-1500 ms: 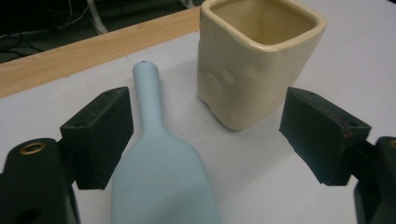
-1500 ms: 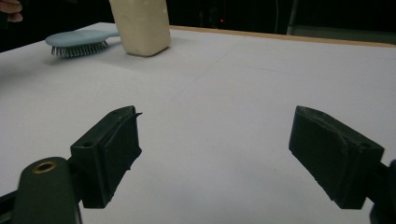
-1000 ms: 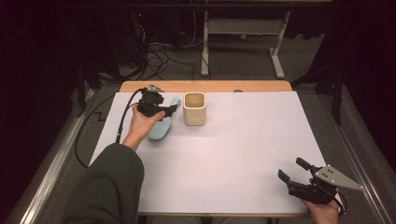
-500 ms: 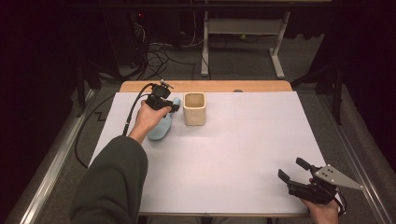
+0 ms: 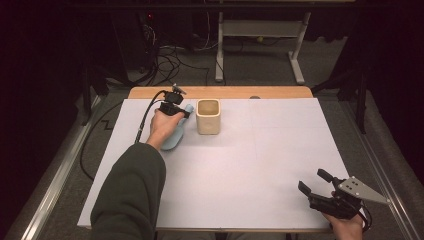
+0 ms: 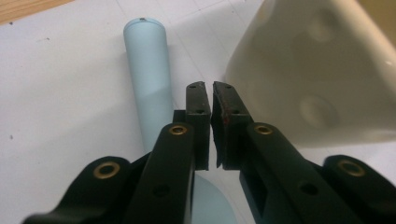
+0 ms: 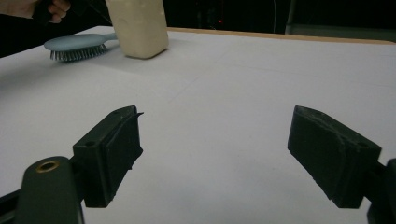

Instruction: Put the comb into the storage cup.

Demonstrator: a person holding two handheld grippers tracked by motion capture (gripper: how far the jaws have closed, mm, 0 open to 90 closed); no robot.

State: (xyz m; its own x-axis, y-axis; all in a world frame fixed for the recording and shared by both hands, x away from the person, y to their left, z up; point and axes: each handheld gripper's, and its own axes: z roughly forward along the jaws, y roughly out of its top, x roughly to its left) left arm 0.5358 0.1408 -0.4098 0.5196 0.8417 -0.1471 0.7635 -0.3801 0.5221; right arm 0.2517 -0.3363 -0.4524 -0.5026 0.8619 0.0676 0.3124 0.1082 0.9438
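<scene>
My left claw has just been closing, and its two black jaws now stand almost together with only a thin slit between them and nothing caught in it. The pale blue hairbrush lies just beside them, at about nine o'clock of the jaw tips in the left gripper view — its handle runs up toward twelve o'clock, and the wider brush head passes under the claw at the bottom edge. I cannot tell whether the jaws touch the handle. At about two o'clock of the tips stands the cream holder, a squarish cup with round dimples in its wall, close to the claw.

From the high view, my left claw sits at about eleven o'clock on the white table, with the hairbrush lying flat under my hand and the cream holder upright just beside it, toward three o'clock.

My right claw is wide open — nothing between its jaws but bare table. In the high view it rests at about five o'clock on the table, well apart from the brush and the holder. From the right gripper view the hairbrush lies bristles down at about eleven o'clock, the cream holder just beside it.
</scene>
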